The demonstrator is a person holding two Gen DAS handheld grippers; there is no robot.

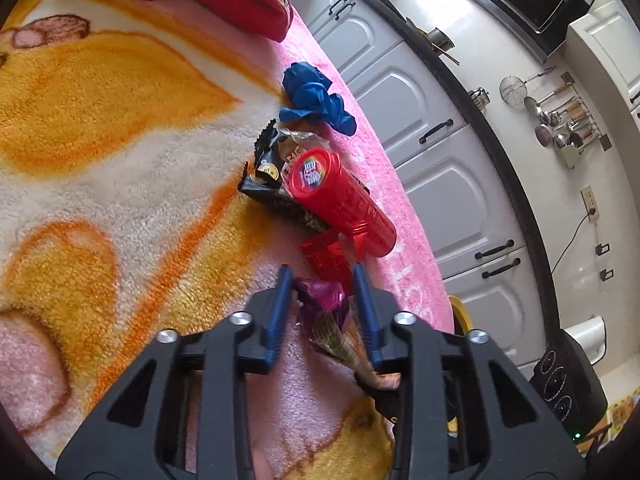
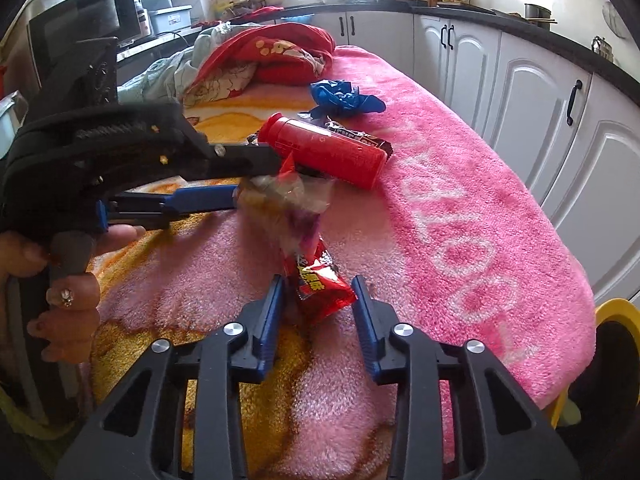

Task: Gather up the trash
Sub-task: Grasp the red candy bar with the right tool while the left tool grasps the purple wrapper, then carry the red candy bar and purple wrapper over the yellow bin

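Observation:
Trash lies on a pink and orange blanket [image 2: 460, 208]. My left gripper [image 1: 322, 276] has its jaws around a purple cone-shaped wrapper [image 1: 332, 320], which fills the gap between the blue fingers; in the right wrist view [image 2: 280, 196] it holds the wrapper lifted off the blanket. My right gripper [image 2: 318, 282] is open around a red snack packet [image 2: 316, 280] lying on the blanket. Beyond lie a red tube can [image 1: 344, 204], a black wrapper [image 1: 272, 184] and a crumpled blue wrapper [image 1: 316, 98].
A red floral pillow [image 2: 276, 56] lies at the far end of the blanket. White kitchen cabinets [image 2: 520, 92] run along the right. A yellow-rimmed bin [image 2: 616, 312] stands past the blanket's right edge.

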